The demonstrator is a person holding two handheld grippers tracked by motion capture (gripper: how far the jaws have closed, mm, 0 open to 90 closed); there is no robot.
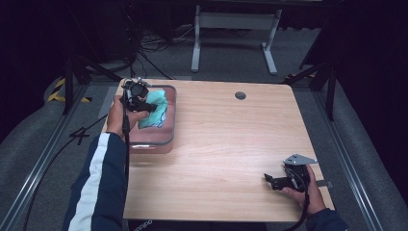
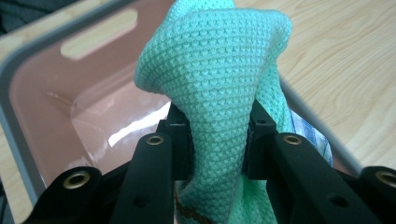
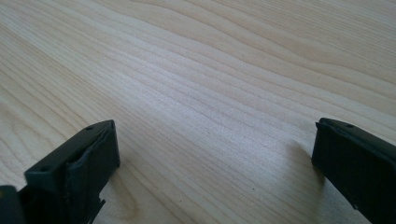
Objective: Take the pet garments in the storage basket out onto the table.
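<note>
Green cloth [image 2: 212, 79]: we record a mint-coloured textile with a fine waffle weave, bunched into a soft upright fold and clamped between the two black jaws of the left gripper [image 2: 217, 140]. The pads press into it from both sides, and the fabric bulges above and below the pinch. A darker stitched hem shows at its lower edge. In the high view the cloth [image 1: 155, 109] hangs from the gripper over the pink bin [image 1: 171, 126], its lower part still within the bin's walls.

We note the bin is a rectangular tub of smooth, glossy pink plastic with a grey rim and a slot-shaped handle cut-out in its end wall [image 2: 99, 33]; its bare floor reflects light. A second fabric with a blue-and-white check [image 2: 310, 135] lies against the cloth inside the bin.

Nearest the person, the right gripper [image 1: 273, 182] rests low at the table's near right corner, well apart from the bin. Its jaws stand wide apart with nothing between them; bare wood grain lies in the gap.

The table [image 1: 231, 139] is a pale wood-grain laminate with rounded corners and a round grommet [image 1: 240, 95] near its far edge. Beyond it we see grey carpet, loose cables and a white metal frame [image 1: 235, 29] against a dark background.
</note>
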